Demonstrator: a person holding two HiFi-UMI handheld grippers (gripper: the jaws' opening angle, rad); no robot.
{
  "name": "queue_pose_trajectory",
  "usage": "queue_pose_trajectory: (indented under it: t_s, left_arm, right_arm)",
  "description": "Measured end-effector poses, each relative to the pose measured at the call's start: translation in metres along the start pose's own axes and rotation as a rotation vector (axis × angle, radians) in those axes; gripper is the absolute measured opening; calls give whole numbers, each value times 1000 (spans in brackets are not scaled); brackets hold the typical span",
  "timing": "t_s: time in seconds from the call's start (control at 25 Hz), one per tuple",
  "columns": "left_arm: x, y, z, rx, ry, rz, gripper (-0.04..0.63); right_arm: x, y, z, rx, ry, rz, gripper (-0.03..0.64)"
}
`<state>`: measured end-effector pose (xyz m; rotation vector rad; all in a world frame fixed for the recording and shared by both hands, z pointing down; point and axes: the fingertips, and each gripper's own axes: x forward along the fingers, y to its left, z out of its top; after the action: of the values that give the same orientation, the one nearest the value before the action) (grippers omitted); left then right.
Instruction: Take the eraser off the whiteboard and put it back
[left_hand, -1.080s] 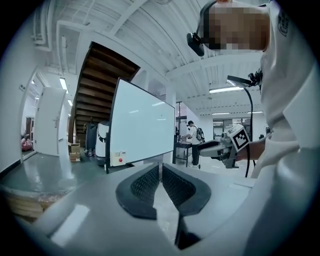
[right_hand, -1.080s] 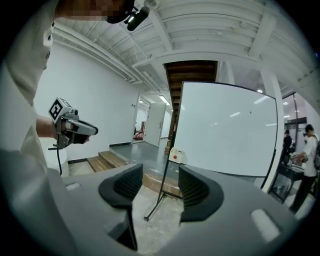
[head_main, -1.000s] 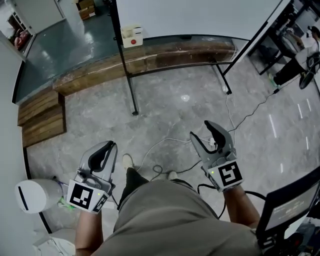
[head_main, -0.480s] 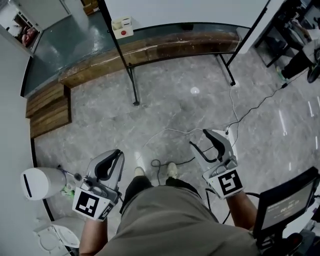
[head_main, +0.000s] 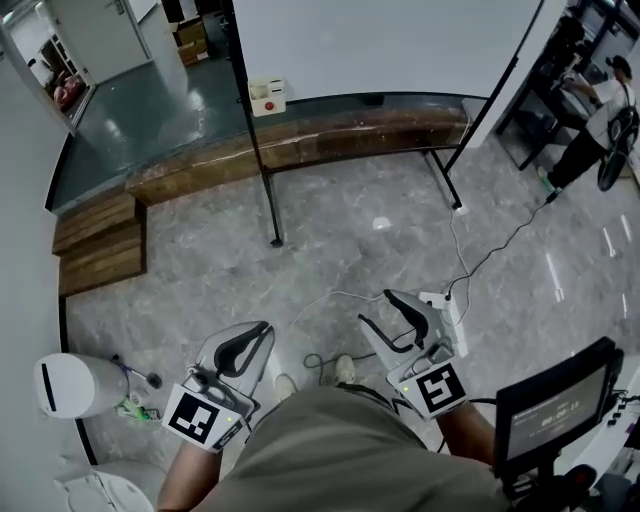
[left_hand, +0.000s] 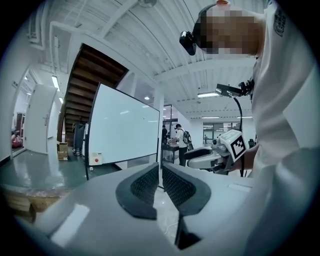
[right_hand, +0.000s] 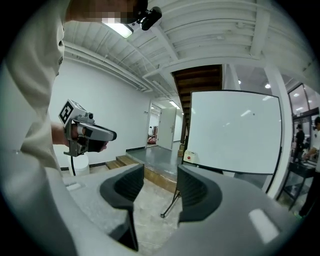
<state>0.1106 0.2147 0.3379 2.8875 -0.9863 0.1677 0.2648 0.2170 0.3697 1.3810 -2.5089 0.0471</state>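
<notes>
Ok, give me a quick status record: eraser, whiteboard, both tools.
eraser: on the lower left corner of the whiteboard, untouched
board position: upright on its stand, across the floor ahead
left tool: jaws together, nothing between them
right tool: jaws apart, nothing between them
contact: neither tool is near the eraser
</notes>
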Motion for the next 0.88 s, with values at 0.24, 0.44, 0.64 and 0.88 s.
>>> queue_pose_trajectory:
  t_s: [0.24,0.44,0.64,0.88]
  left_arm:
    - [-40,5,-11,-13,-13,-6,29]
    - [-51,16,-12,-26,9,-6,29]
    - [-47,19,-11,-30,6,-14,29]
    - [-38,17,-16,-28,8,-32,29]
  right_arm:
    - [13,41,5,-13,-8,13,210]
    - [20,51,15,-32,5,29,210]
    - [22,52,19,-32,-3,20,185]
    - [20,48,15,-29,1,2,179]
